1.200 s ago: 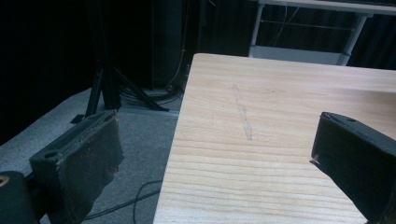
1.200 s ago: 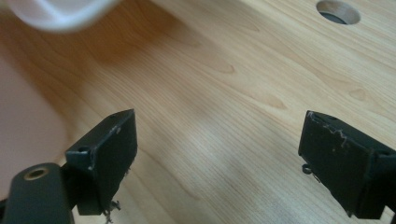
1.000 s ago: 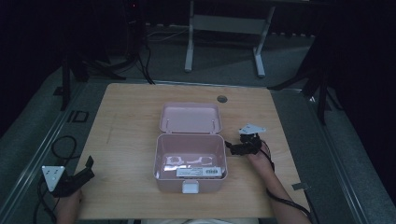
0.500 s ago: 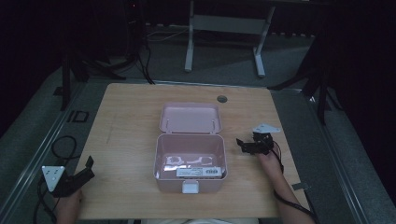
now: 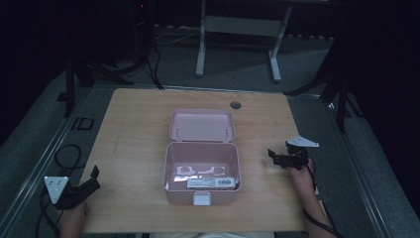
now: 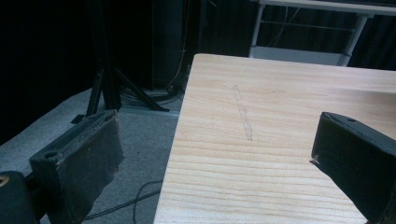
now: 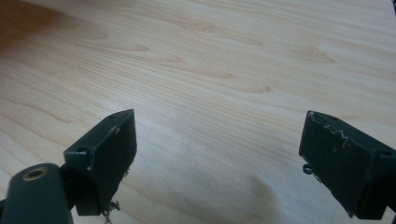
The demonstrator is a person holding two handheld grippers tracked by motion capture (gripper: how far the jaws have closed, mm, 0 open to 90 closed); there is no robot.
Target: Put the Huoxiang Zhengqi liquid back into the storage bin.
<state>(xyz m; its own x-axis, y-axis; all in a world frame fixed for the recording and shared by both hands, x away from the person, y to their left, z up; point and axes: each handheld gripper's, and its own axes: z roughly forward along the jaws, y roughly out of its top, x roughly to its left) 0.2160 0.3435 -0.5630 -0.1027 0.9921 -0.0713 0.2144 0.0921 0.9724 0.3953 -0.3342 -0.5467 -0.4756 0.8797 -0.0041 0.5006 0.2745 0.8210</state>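
Left claw (image 5: 91, 179): jaws apart, empty.
Right claw (image 5: 275, 157): jaws apart, empty.
Risk: snagging the open pink box (image 5: 202, 171) lid may shift it across the tabletop (image 5: 133, 129).

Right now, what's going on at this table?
A person sits at a wooden table with a gripper in each hand. A pink box lies open in the middle, lid back, small items inside. The right gripper is beside the box, jaws open and empty. The left gripper rests open at the table's near-left corner.
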